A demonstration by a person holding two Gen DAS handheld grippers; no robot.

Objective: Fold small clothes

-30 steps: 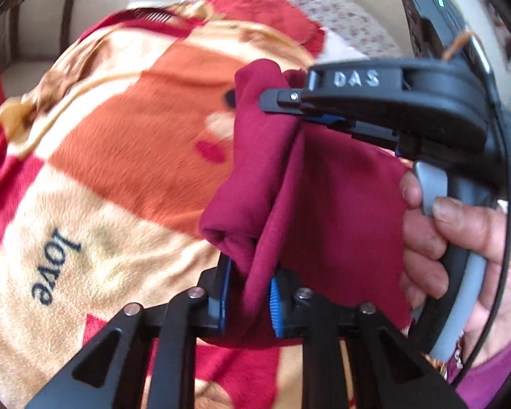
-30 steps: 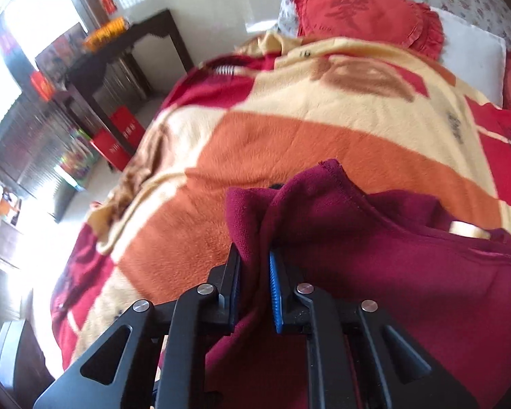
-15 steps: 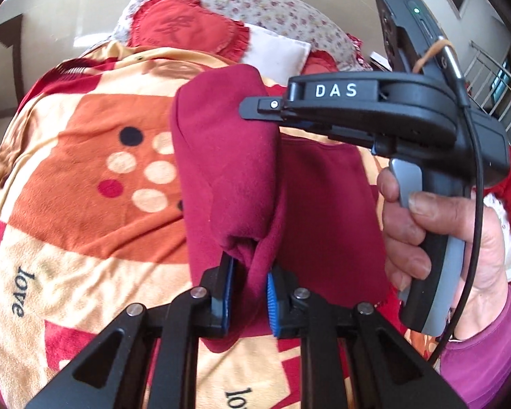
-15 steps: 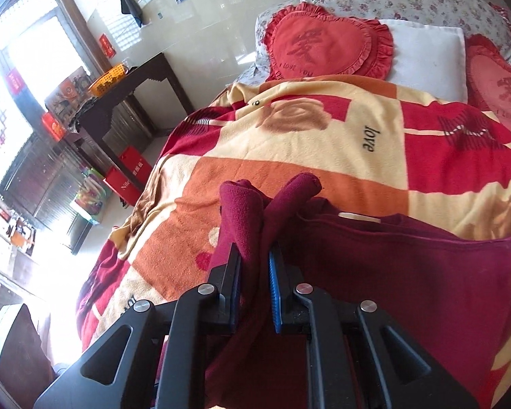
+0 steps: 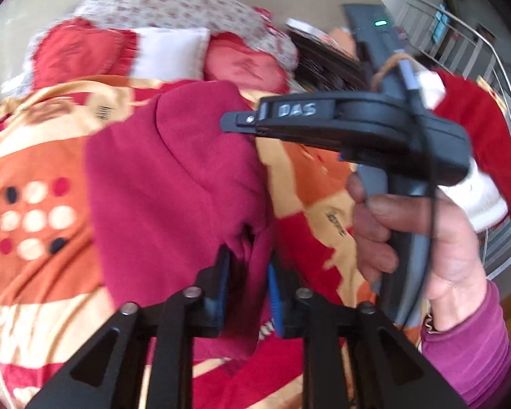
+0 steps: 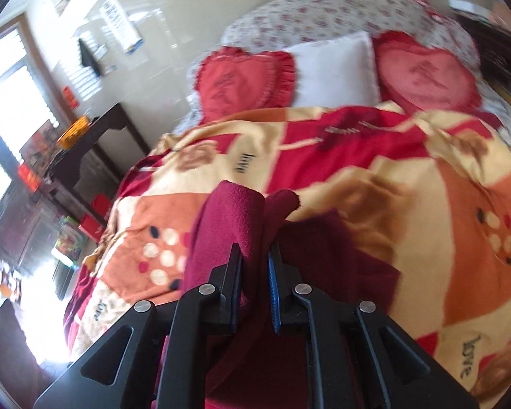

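- The maroon fleece garment point(image 5: 173, 184) hangs over the patchwork blanket point(image 5: 34, 156), filling the middle of the left wrist frame.
- Left gripper point(image 5: 247, 289): jaws opening, a bunched fold of the garment between the blue pads point(image 5: 224, 283); contact looks loose.
- Right gripper point(image 6: 255, 272): clenched on another fold, in the lower centre of its own frame.
- The right gripper's black body and the hand point(image 5: 426, 238) holding it block the right side of the left view.
- Heart-shaped red cushions point(image 6: 248, 81), a white pillow point(image 6: 334, 68) and a dark side table point(image 6: 95, 136) sit in the upper half.
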